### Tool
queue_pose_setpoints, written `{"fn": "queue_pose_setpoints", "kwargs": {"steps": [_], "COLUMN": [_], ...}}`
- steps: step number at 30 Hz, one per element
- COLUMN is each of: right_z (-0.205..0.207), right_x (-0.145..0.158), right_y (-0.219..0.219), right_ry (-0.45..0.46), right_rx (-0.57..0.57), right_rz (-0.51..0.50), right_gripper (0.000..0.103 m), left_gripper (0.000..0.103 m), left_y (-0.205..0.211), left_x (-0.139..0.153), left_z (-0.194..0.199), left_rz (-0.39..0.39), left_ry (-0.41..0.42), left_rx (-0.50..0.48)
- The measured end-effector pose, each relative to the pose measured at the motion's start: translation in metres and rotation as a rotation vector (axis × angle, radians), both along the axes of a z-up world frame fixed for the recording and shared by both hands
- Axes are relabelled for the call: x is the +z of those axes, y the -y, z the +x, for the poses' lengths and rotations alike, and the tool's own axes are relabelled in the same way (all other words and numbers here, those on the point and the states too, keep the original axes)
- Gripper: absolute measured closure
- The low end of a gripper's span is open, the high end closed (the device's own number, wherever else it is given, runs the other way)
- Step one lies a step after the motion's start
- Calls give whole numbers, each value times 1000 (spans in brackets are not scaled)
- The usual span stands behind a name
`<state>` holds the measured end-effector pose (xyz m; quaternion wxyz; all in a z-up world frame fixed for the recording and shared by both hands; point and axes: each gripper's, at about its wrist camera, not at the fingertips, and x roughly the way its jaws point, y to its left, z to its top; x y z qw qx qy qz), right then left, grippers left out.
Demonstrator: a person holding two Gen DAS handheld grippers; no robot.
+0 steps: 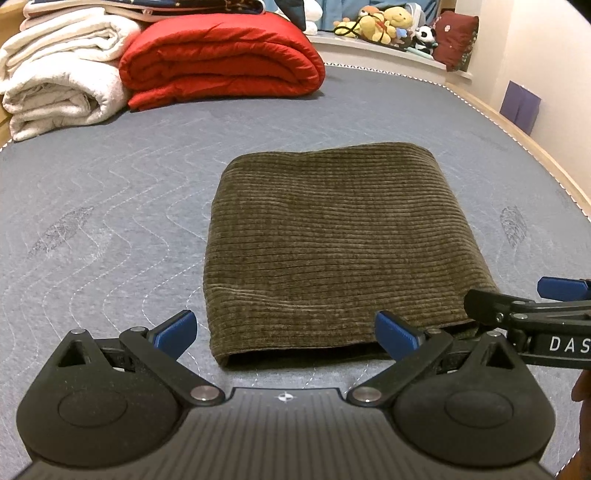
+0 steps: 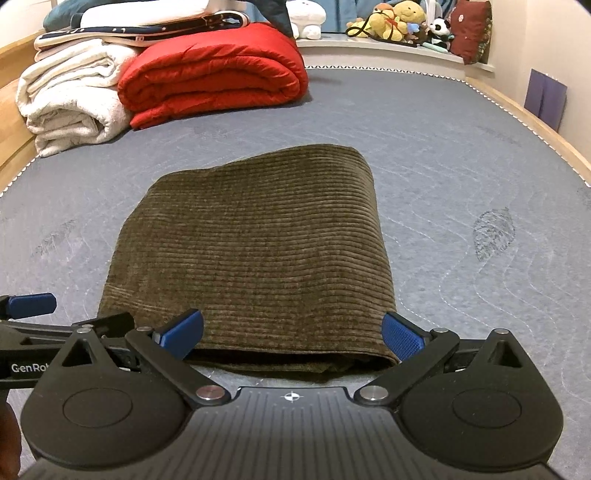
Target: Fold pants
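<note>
Nearest the cameras, the left claw (image 1: pixel 284 334) and the right claw (image 2: pixel 291 336) both stand released, blue pads spread wide, gripping nothing. Each sits low at the near edge of the pants (image 1: pixel 332 236), side by side; the right claw's linkage enters the left wrist view from the right, and the left claw appears at the left edge of the right wrist view. This placement is judged to suit either a final check or a grasp of the near edge, since the layered opening faces the claws.

Beyond the pads, the pants lie flat on the bed (image 1: pixel 110 206) as a compact olive-brown corduroy rectangle, near the centre of the grey quilted mattress. The open, stacked edges point toward the claws; the rounded fold lies at the far end. The long axis appears to run away from the cameras, with the corduroy ribs crossing it from side to side. Folding appears largely complete.

Farther back, well apart from the pants, a red quilt (image 1: pixel 221 59) and white blankets (image 1: pixel 62 70) are stacked. Soft toys (image 1: pixel 388 22) line the far ledge.
</note>
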<state>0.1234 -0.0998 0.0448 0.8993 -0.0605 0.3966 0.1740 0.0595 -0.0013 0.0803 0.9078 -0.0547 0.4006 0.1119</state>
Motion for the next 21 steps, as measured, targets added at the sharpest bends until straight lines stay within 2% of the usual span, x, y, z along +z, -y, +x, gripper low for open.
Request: {"fn": "queue_pose_setpoints", "kwargs": {"steps": [21], "right_z": [1], "right_x": [-3], "right_y": [1], "right_ry": [-9], "right_rx": [-1], "right_rz": [-17], "right_gripper": [1], "left_gripper": [0], "left_y": [0], "left_x": [0], "left_z": [2], "left_rz": [12], "left_ry": [-2], "left_rx": [-6]}}
